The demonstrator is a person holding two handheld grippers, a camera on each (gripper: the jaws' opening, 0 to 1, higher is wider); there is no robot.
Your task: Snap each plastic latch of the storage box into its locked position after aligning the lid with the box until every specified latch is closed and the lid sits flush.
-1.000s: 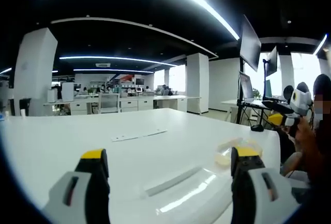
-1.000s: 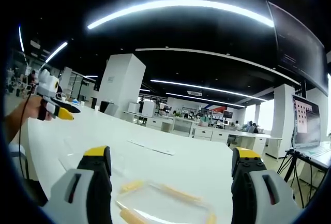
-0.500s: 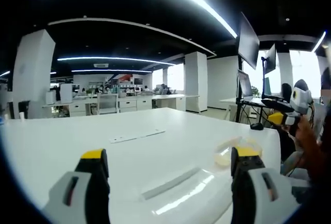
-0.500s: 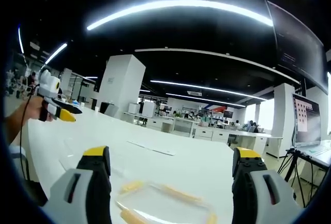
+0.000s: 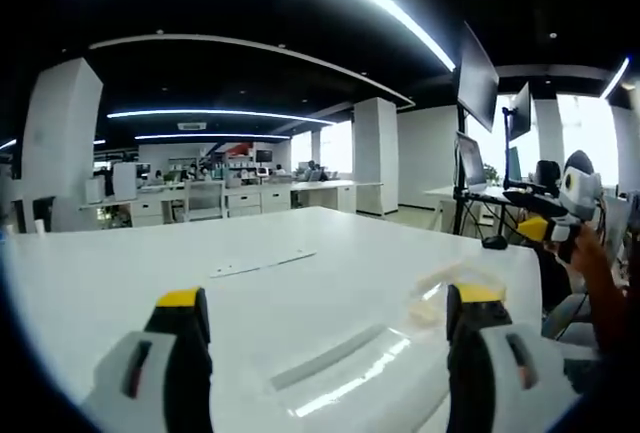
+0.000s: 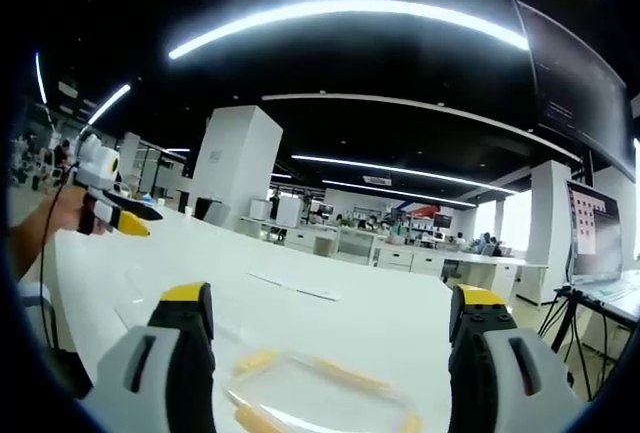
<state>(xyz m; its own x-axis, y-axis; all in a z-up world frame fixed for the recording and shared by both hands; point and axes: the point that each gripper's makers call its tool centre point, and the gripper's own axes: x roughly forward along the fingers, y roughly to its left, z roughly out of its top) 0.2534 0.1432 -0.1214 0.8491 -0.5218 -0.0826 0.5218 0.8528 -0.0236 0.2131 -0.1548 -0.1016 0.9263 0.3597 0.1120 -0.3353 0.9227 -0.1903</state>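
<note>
Nothing looks latched yet: the storage box (image 6: 315, 393) sits low in frame on the worktop (image 6: 380, 323), untouched, both claws (image 5: 325, 353) (image 6: 325, 353) spread wide and empty.

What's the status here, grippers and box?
Both grippers open, empty, above the table. Storage box between right gripper jaws, untouched; yellow latches look unsnapped. Left gripper over a clear lid. Nothing blocking.

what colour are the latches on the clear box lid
Pale yellow latches on the lid, best in the right gripper view.
</note>
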